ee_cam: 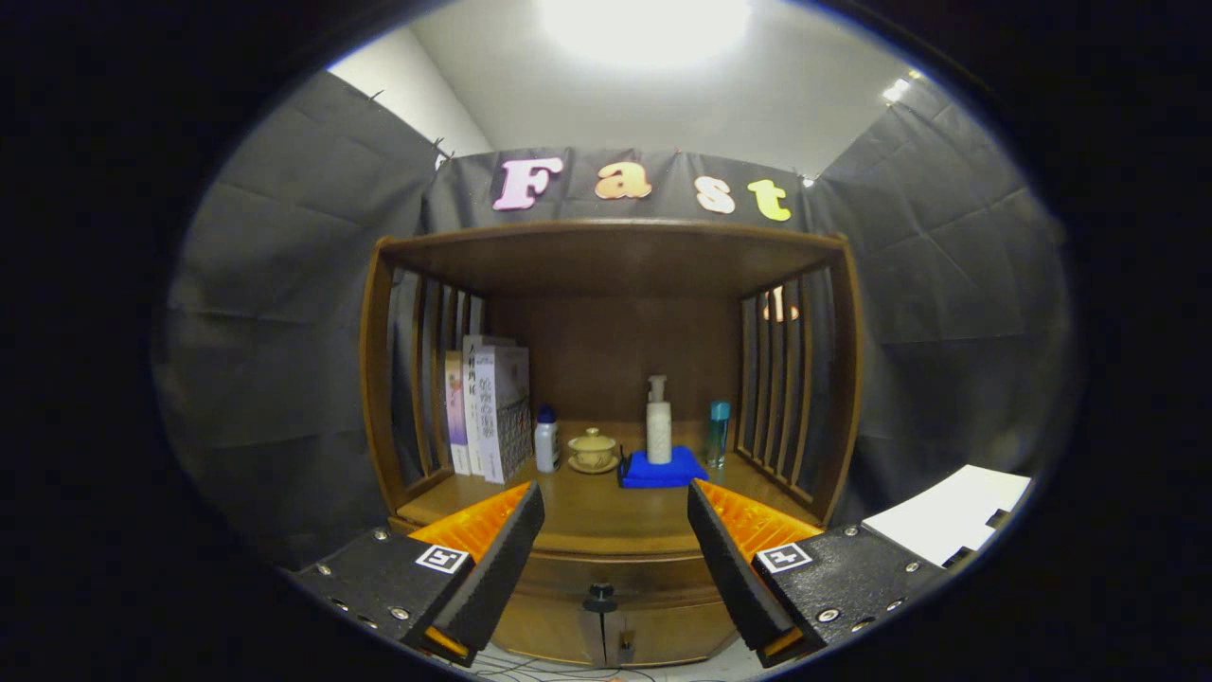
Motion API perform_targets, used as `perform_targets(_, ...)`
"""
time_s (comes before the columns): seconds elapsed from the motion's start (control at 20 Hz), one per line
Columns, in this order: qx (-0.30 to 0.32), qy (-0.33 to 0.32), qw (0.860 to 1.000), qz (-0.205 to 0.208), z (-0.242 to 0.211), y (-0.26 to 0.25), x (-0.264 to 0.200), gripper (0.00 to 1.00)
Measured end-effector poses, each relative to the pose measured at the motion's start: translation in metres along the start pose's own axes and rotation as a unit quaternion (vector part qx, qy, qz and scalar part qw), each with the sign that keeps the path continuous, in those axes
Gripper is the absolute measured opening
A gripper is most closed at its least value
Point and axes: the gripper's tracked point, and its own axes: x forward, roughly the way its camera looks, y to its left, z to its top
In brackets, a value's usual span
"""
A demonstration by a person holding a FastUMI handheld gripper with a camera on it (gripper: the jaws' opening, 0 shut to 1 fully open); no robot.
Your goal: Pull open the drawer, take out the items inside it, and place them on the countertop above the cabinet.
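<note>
Gripper view, and the gripper (615, 530) hangs spread wide, clasping nothing, in front of the wooden cabinet (611, 256). Below the worktop (606, 516), the drawer (615, 578) sits closed, its dark knob (599, 597) between the fingers and apart from both. On the worktop: books (488, 412) at the left, then a small white bottle (546, 440), a lidded cup (593, 449), a pump bottle (658, 420) on a blue cloth (663, 471), and a teal bottle (719, 431).

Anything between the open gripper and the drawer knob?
Nothing. In the gripper view the gripper is open, and the drawer knob sits in the bare gap between its fingers, on the closed drawer.
</note>
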Motion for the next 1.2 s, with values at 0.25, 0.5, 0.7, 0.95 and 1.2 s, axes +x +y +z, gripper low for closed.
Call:
perform_targets(0.25,-0.026,0.052,0.998,0.003,-0.085,0.017,0.033,0.95)
perform_targets(0.5,-0.016,0.066,0.997,-0.020,-0.136,0.017,0.056,0.95)
perform_targets(0.7,0.008,0.089,0.996,-0.020,-0.179,0.017,0.064,0.94)
perform_targets(0.95,0.002,0.106,0.994,-0.021,-0.210,0.014,0.069,0.92)
perform_targets(1.2,0.013,0.115,0.993,-0.025,-0.224,0.011,0.078,0.77)
